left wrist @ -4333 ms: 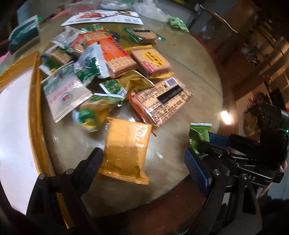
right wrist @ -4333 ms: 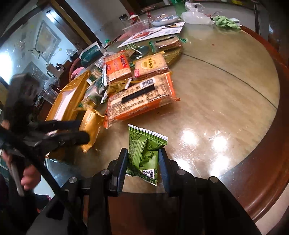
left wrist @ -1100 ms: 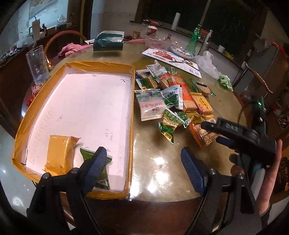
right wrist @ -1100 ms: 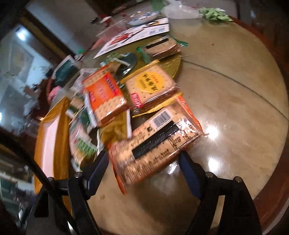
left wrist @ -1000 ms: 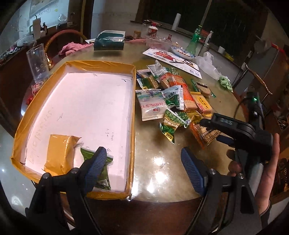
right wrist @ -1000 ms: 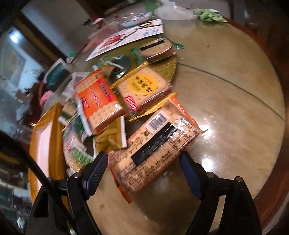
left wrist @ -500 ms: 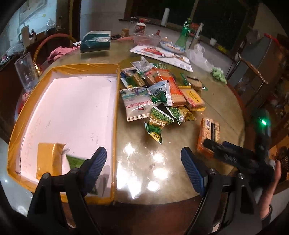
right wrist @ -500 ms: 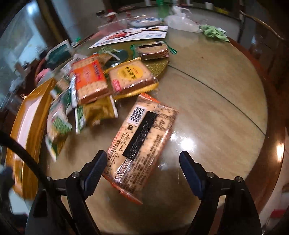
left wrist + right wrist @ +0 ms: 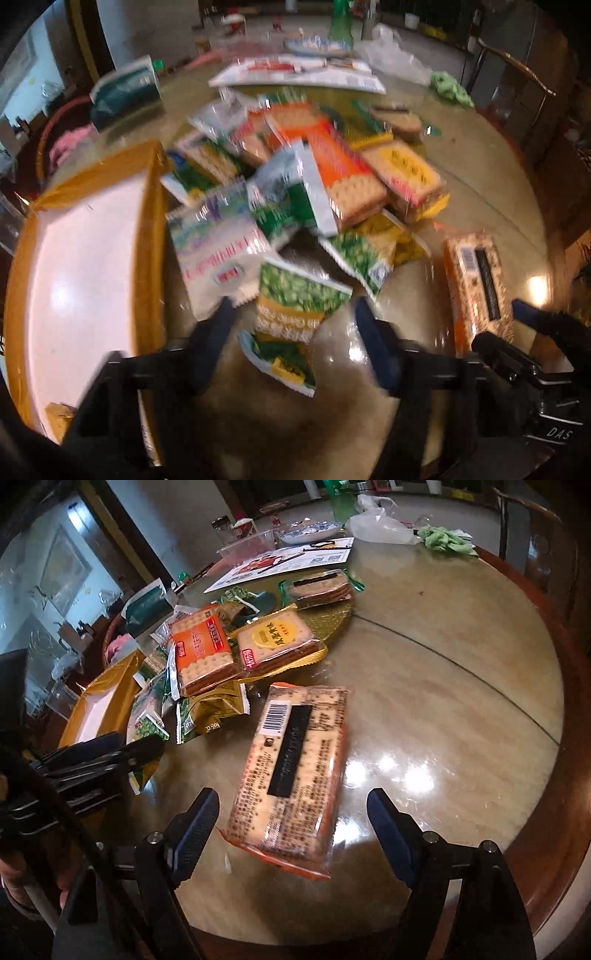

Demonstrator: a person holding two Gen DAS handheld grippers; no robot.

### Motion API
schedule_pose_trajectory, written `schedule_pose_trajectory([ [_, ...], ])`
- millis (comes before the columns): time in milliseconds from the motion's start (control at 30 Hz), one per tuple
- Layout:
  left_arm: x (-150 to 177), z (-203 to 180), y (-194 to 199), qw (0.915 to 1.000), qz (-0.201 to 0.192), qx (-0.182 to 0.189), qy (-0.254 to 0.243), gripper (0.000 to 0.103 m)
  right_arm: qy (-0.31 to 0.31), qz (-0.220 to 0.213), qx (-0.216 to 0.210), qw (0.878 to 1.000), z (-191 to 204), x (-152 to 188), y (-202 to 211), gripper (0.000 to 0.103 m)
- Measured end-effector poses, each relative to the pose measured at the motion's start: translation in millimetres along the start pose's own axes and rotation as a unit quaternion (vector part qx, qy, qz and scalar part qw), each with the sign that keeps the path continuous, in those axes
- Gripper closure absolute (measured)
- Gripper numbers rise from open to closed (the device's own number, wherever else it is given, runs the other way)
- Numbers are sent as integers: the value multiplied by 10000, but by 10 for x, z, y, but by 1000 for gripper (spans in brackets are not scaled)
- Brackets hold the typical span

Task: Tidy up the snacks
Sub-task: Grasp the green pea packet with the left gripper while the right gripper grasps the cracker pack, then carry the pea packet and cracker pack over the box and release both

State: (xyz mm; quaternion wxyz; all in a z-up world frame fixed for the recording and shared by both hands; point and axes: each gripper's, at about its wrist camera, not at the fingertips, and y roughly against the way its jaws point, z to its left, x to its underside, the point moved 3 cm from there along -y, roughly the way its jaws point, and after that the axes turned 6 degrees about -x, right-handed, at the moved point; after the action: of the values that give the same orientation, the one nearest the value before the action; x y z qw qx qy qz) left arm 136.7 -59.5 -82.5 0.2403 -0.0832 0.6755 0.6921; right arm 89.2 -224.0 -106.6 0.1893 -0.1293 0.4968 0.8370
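Snacks are lying in a loose heap on a round table [image 9: 443, 657] whose glossy, stone-patterned top is catching bright glints inside a dark wooden rim. The left gripper [image 9: 291, 325] is pointing steeply down over a green pea packet [image 9: 295, 295], a crinkly foil pouch with a pale band across its middle. Its jaws have just been closing, yet the blue ribbed pads are standing either side of the pouch with gaps showing, so they are not pinching it; the view is blurred. Just beside that pouch, a white, shiny plastic packet [image 9: 218, 243] is lying flat, its corner near the left pad. Behind it, flat rectangular cracker packs are overlapping: an orange cracker pack [image 9: 201, 646] and a yellow-label cracker pack [image 9: 275, 638] in clear wrap.

A shallow tray [image 9: 147, 229] with gold-coloured walls and a smooth white floor is sitting to the left of the heap, touching the table.

The right gripper [image 9: 291, 823] is hanging with its jaws spread wide around the near end of a long cracker pack [image 9: 295, 768], a slab in clear film with orange edges, a barcode and a black stripe. Neither pad is touching it. A crumpled green cloth [image 9: 443, 539] is lying at the far edge.
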Motion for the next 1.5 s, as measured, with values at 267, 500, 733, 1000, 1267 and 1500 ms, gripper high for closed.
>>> schedule_pose_trajectory([
  [267, 485, 126, 198, 9985, 205, 222, 453, 67, 126, 12, 155, 9998, 31, -49, -69, 20],
  [500, 781, -12, 338, 9992, 118, -10, 370, 65, 384, -2, 835, 9958, 118, -117, -204, 22],
  [733, 702, -32, 278, 9990, -77, -215, 382, 61, 391, -42, 914, 9950, 114, -24, -116, 46],
  [1000, 743, 36, 555, 9957, -659, 130, 641, 69, 180, -342, 50, 9992, 92, 183, 141, 47],
  [1267, 650, 857, 1236, 9754, -1065, 617, 1828, 69, 603, -907, -1186, 9870, 860, -85, 542, 47],
  [1500, 649, 1797, 1439, 9556, -1354, -81, 2617, 69, 1185, -523, -1927, 9727, 1662, -192, 302, 46],
])
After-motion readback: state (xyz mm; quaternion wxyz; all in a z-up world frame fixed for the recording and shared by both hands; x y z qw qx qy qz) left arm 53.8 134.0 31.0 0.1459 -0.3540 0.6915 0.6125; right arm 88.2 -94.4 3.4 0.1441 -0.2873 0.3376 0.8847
